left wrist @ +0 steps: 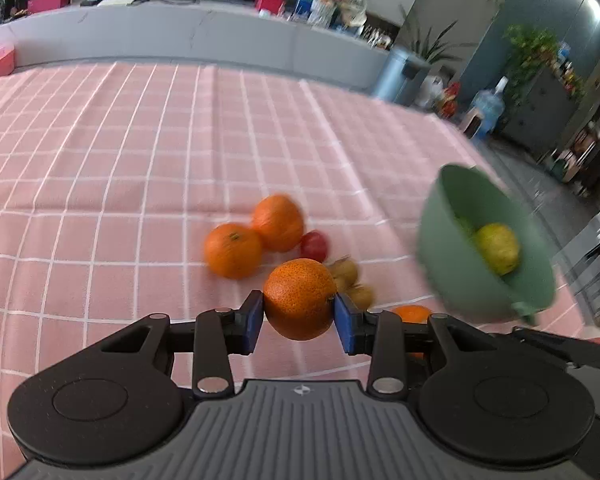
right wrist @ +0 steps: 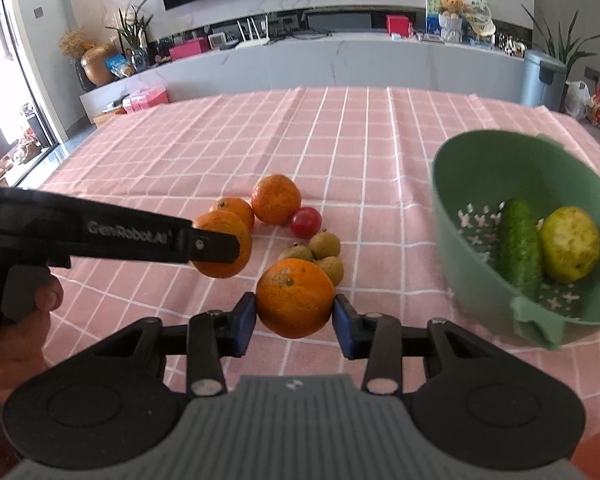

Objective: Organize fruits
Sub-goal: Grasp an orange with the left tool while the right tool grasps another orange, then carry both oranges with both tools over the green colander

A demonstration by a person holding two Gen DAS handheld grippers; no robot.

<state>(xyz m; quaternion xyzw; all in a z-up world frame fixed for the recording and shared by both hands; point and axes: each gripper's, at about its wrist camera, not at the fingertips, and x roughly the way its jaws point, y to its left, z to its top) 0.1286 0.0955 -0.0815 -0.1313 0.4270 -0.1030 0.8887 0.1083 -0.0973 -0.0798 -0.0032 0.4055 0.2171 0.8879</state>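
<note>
Between the blue pads of the left gripper sits a dimpled, deep-orange mandarin, clamped and lifted off the pink checked cloth. The right gripper pinches a second mandarin, paler, with a green stem scar on top. Only the right wrist view shows the left gripper from the side, a hand on its handle, and a cucumber in the green bowl touching a yellow-green fruit. Two oranges, a red tomato and brown longans lie clustered beyond.
</note>
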